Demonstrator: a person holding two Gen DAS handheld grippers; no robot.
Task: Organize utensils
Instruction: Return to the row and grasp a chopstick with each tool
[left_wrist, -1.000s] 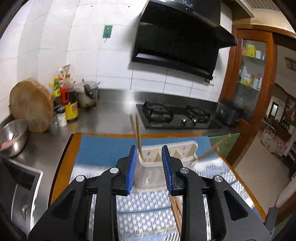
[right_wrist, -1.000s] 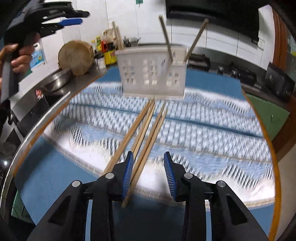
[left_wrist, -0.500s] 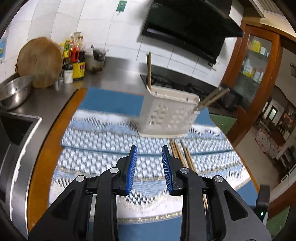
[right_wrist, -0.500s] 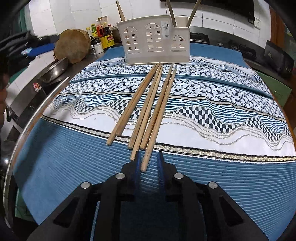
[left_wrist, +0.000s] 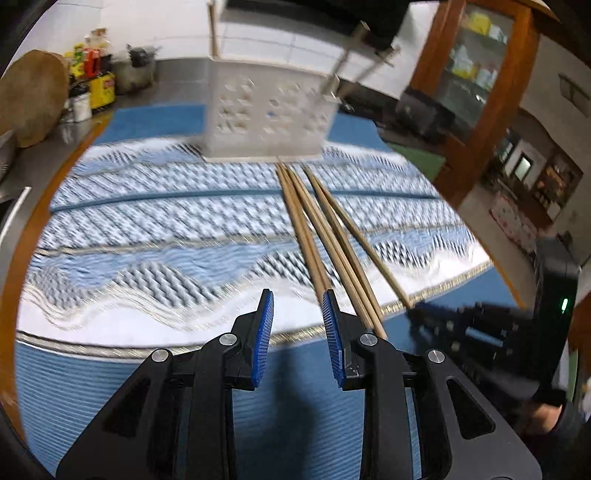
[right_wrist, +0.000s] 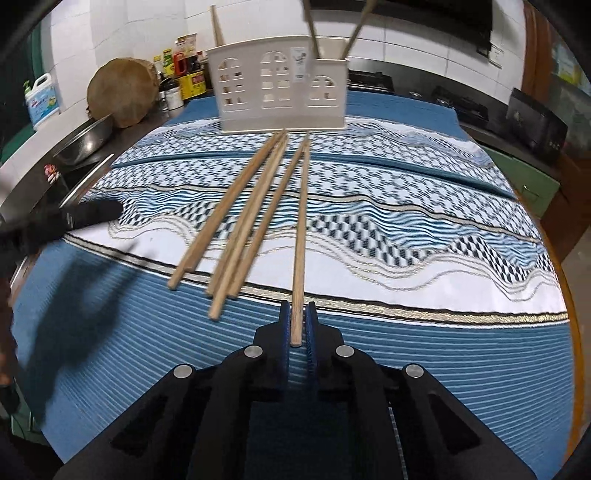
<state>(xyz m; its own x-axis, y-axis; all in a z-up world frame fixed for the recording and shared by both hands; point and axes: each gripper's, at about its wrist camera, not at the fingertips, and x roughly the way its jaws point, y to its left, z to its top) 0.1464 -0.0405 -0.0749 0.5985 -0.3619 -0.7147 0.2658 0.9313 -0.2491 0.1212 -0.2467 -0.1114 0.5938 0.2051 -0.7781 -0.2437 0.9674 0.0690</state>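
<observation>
Right wrist: gripped chopstick (right_wrist: 300, 221) lengthwise toward holder (right_wrist: 280, 96).

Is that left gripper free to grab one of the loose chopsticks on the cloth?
Probably yes. The left gripper is open and empty, and the loose chopsticks lie just beside its right finger with nothing over them. The right gripper holds a separate one off to the side.

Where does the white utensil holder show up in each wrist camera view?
Left wrist: white utensil holder top centre, blurred, beyond the loose chopsticks.
Right wrist: holder top centre, sharp, arched cut-outs facing the camera.
Shared landmark: round wooden board, left of the holder in both.
</observation>
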